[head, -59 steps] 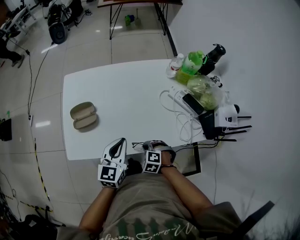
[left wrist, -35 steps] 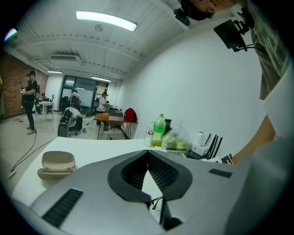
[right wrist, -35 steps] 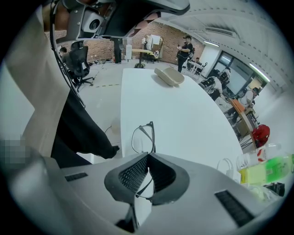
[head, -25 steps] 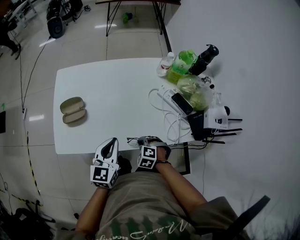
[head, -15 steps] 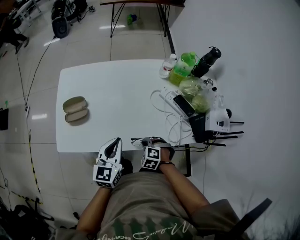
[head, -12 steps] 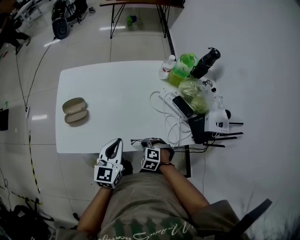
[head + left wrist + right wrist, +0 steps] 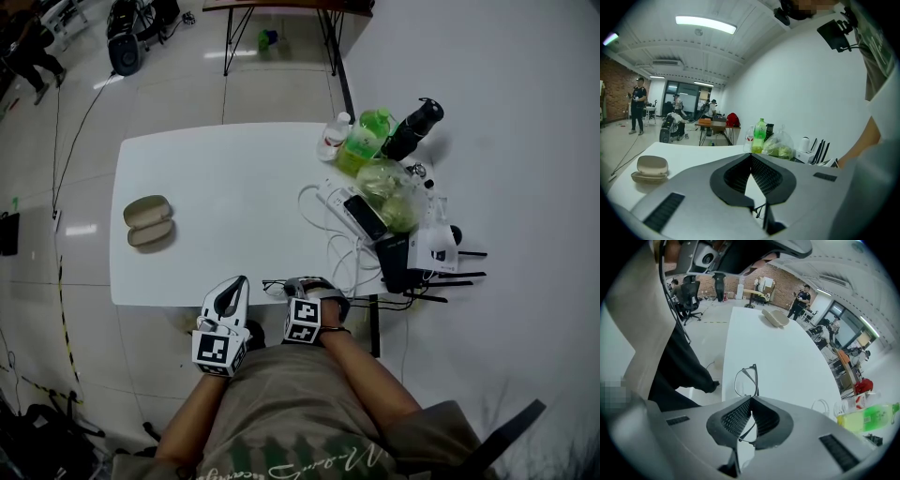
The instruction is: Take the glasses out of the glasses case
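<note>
Beige glasses case (image 7: 148,222), glasses (image 7: 746,380) well apart

Table (image 7: 244,192): case (image 7: 148,222), bottles (image 7: 362,142), perhaps cables (image 7: 310,201).

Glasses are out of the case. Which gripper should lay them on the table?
Right. The right gripper is shut on the glasses, right at the near edge of the table. The left gripper is shut on nothing; handing over would only add a step.
</note>
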`<state>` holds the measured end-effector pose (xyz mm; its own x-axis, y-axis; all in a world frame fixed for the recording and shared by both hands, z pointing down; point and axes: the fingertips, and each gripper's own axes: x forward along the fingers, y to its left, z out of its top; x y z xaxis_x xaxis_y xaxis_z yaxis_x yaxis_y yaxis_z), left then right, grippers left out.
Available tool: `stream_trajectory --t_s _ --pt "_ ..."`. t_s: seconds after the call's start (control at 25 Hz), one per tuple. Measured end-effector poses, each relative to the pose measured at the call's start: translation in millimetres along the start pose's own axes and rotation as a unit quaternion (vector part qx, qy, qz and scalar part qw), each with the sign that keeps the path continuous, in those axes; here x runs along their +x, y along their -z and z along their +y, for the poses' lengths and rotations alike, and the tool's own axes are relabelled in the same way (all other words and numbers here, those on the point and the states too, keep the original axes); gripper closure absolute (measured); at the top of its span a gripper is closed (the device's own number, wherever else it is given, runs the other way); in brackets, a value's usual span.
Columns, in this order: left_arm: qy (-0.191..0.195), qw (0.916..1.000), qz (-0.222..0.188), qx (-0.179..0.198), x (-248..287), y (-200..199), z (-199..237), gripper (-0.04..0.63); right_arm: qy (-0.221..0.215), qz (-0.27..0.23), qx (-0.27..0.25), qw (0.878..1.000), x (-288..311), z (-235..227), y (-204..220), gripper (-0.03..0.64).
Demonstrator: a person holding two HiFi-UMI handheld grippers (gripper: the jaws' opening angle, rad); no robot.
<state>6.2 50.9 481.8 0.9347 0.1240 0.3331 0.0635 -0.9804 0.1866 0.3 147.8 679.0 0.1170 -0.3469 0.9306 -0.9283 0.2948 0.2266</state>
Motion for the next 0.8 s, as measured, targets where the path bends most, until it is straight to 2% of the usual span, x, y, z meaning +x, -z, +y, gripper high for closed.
stream_trajectory --t_s 0.8 --pt "0.003 1.0000 0.006 0.001 31 5 -26 0.588 -0.013 -0.004 -0.006 1.000 -1 -6 29 0.598"
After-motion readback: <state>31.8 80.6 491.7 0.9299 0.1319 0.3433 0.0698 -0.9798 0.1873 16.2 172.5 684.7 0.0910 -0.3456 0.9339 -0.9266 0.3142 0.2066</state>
